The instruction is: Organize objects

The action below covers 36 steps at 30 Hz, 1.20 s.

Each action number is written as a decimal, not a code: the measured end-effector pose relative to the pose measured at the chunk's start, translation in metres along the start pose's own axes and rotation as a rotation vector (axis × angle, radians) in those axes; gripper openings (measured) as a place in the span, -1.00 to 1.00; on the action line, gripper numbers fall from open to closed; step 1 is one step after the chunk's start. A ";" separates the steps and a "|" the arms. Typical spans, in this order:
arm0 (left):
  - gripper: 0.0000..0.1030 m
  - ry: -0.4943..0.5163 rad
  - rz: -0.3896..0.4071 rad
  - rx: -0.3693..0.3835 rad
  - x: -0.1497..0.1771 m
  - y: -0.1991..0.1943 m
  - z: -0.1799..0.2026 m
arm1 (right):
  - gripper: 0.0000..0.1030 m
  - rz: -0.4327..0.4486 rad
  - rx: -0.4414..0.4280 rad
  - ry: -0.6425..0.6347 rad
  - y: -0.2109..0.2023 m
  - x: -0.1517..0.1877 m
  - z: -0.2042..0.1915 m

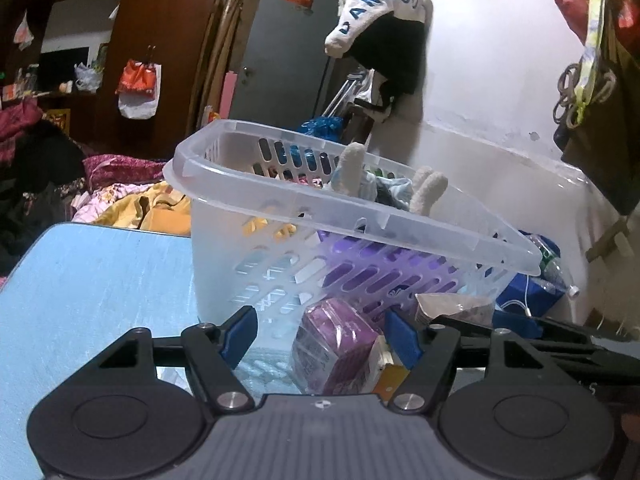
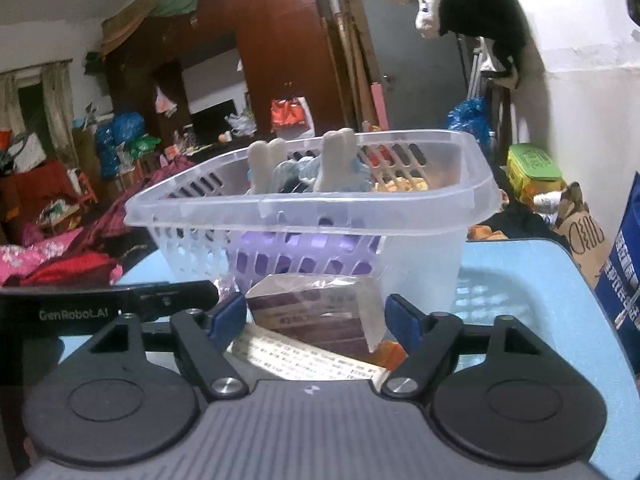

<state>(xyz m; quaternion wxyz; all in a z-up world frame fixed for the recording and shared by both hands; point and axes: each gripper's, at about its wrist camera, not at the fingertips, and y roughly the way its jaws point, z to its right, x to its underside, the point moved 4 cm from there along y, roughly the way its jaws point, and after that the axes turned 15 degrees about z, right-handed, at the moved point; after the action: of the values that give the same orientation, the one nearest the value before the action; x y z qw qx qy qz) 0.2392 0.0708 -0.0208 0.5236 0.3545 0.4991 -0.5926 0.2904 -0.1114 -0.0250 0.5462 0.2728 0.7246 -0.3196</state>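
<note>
Both grippers, left (image 1: pixel 320 330) and right (image 2: pixel 316 316), hold jaws spread around a purple box (image 2: pixel 316 310) on the blue bench (image 1: pixel 92 292), just beside a clear basket (image 2: pixel 304 200); bench edges lie near

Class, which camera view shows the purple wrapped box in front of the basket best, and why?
The right wrist view: the purple wrapped box shows its whole long side between the open fingers. The left wrist view shows that box end-on, its lower part hidden behind the gripper body.
</note>
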 end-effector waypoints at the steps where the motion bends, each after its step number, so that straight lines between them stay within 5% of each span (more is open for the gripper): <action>1: 0.39 -0.006 -0.001 -0.002 0.001 0.001 0.001 | 0.53 0.000 0.003 -0.011 0.001 0.000 -0.003; 19: 0.38 -0.025 0.003 -0.018 0.013 0.013 0.013 | 0.47 0.066 0.030 -0.010 -0.024 -0.002 0.008; 24: 0.01 -0.014 0.006 0.015 0.012 0.014 0.020 | 0.47 0.073 0.018 0.005 -0.028 -0.002 0.012; 36: -0.37 0.054 0.092 0.005 0.003 -0.009 0.020 | 0.45 0.126 -0.018 -0.023 -0.042 -0.007 0.005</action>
<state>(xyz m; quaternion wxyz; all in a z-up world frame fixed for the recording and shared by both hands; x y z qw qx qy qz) 0.2318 0.0500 -0.0168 0.5356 0.3942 0.4948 -0.5594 0.2641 -0.1424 -0.0120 0.5759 0.3094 0.7026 -0.2811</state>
